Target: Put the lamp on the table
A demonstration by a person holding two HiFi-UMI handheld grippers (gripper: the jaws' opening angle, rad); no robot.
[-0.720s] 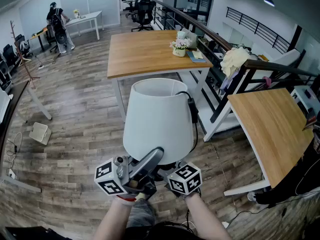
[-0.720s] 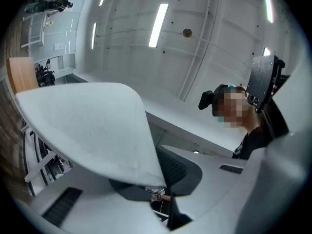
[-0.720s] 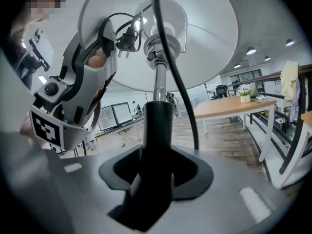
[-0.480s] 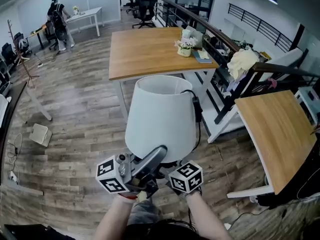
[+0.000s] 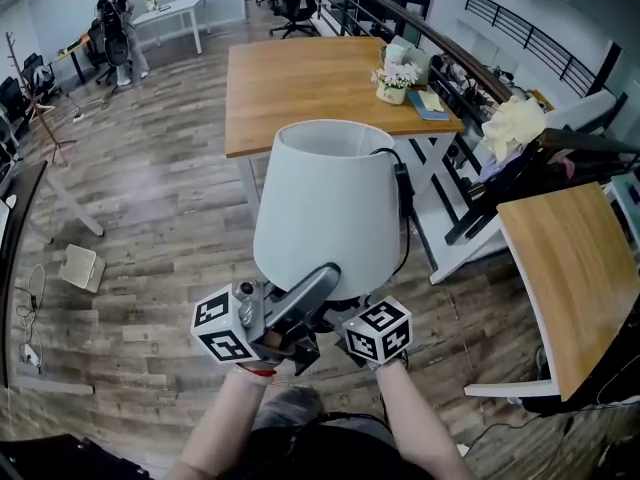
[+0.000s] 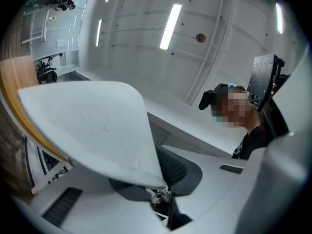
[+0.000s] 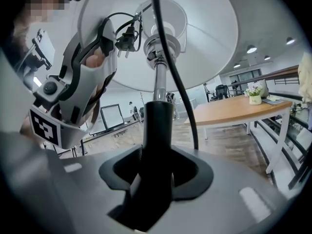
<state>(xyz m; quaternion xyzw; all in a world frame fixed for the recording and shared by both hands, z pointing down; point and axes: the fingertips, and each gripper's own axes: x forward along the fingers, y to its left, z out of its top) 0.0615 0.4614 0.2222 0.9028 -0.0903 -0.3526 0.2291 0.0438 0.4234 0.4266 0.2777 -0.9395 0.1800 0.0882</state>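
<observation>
the big light-brown wooden table (image 5: 300,88) is closer than before, in the upper middle of the frame, so the walk is nearly done. the white lamp with a cone shade (image 5: 325,203) is up in the air at the middle, and its top now covers the table's near edge. the left gripper (image 6: 161,174) pinches the shade rim, and the right gripper (image 7: 157,165) squeezes the black pole.

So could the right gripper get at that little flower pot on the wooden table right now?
Probably not. The right gripper is busy, jaws clamped on the stem of the lamp, and the flower pot stands far off on the wooden table, beyond a stretch of floor.
</observation>
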